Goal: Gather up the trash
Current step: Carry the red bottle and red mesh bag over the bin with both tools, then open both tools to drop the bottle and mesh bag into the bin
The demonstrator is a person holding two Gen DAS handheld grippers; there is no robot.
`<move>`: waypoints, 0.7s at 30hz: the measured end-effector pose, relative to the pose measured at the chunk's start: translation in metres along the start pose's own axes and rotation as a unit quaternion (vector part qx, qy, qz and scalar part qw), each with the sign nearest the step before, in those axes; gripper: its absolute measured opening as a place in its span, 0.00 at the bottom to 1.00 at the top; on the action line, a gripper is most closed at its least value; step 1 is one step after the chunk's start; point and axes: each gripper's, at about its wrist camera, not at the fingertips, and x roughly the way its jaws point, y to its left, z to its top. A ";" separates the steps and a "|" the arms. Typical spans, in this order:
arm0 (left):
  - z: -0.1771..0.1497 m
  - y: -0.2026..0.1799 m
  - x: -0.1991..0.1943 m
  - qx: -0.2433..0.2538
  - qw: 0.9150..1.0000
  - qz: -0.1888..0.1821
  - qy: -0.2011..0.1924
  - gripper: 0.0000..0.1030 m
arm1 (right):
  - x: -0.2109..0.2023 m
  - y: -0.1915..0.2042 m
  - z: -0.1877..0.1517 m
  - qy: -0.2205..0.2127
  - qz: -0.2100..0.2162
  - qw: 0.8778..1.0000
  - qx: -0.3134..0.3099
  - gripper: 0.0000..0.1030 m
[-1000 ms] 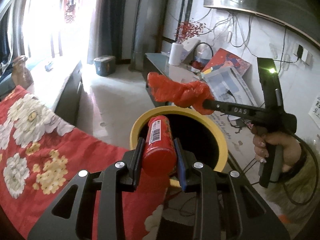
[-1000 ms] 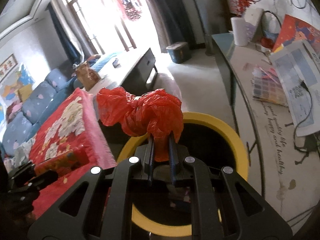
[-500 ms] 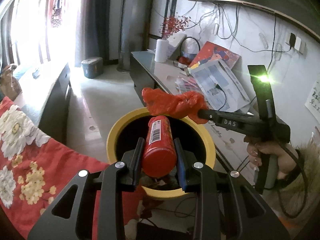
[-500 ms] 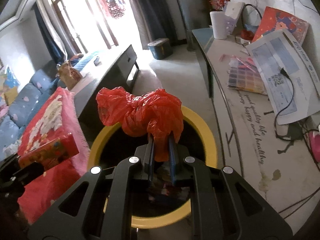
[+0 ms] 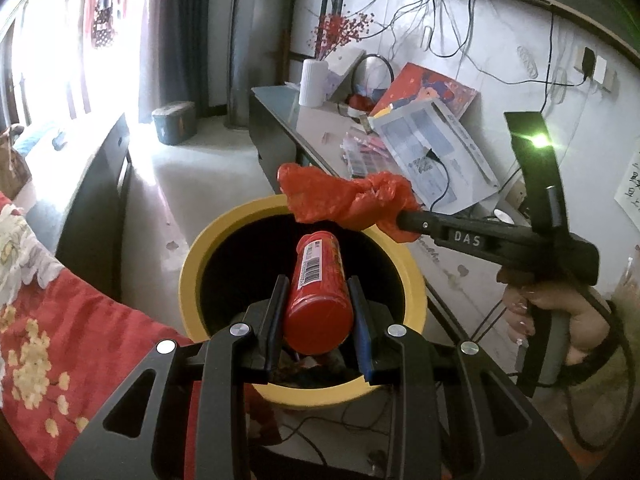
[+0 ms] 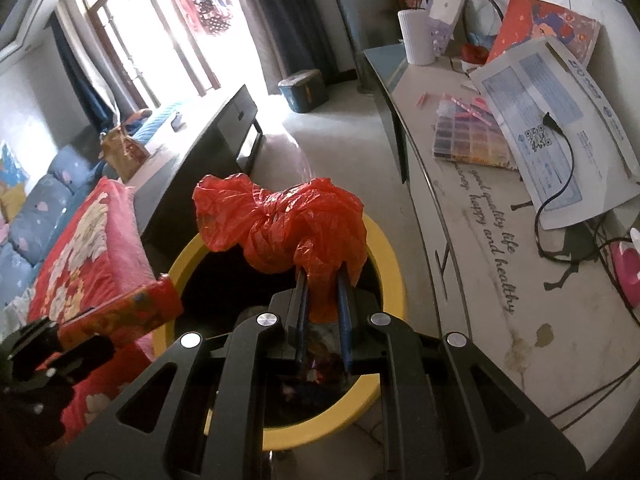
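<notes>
The red bag [image 6: 280, 224] is thin crinkled plastic film, shiny at its folds. The red tube [image 5: 318, 296] has a smooth glossy skin with a printed paper-like barcode label. The bin [image 5: 192, 276] shows a smooth matt yellow rim. Both tongs, left [image 5: 318, 320] and right [image 6: 322, 312], are matt black plastic with bright metal screw heads. The red floral blanket [image 5: 80, 328] is soft woven cloth.

White vase [image 6: 418, 36], bead organiser [image 6: 472, 140] on side table [image 6: 452, 216]; floral red blanket [image 5: 60, 344].

Black left gripper [image 5: 318, 312] with silver screws, blue pad.
</notes>
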 end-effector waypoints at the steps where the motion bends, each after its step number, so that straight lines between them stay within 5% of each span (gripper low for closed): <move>1: -0.001 0.000 0.004 -0.001 1.000 0.000 0.003 0.27 | 0.000 -0.001 0.000 0.001 0.001 1.000 0.000 0.09; 12: 0.000 0.005 0.030 -0.022 0.999 0.009 0.023 0.28 | 0.010 -0.001 -0.003 0.018 0.012 1.000 0.010 0.13; 16: -0.001 0.010 0.039 -0.035 0.999 0.009 0.033 0.29 | 0.012 -0.001 -0.005 0.024 0.019 0.999 0.015 0.27; 18: -0.001 0.013 0.042 -0.042 0.998 0.012 0.036 0.49 | 0.012 -0.002 -0.005 0.026 0.019 0.999 0.017 0.28; 21: 0.000 0.016 0.041 -0.048 0.998 0.015 0.034 0.56 | 0.009 -0.002 -0.004 0.023 0.020 0.999 0.020 0.35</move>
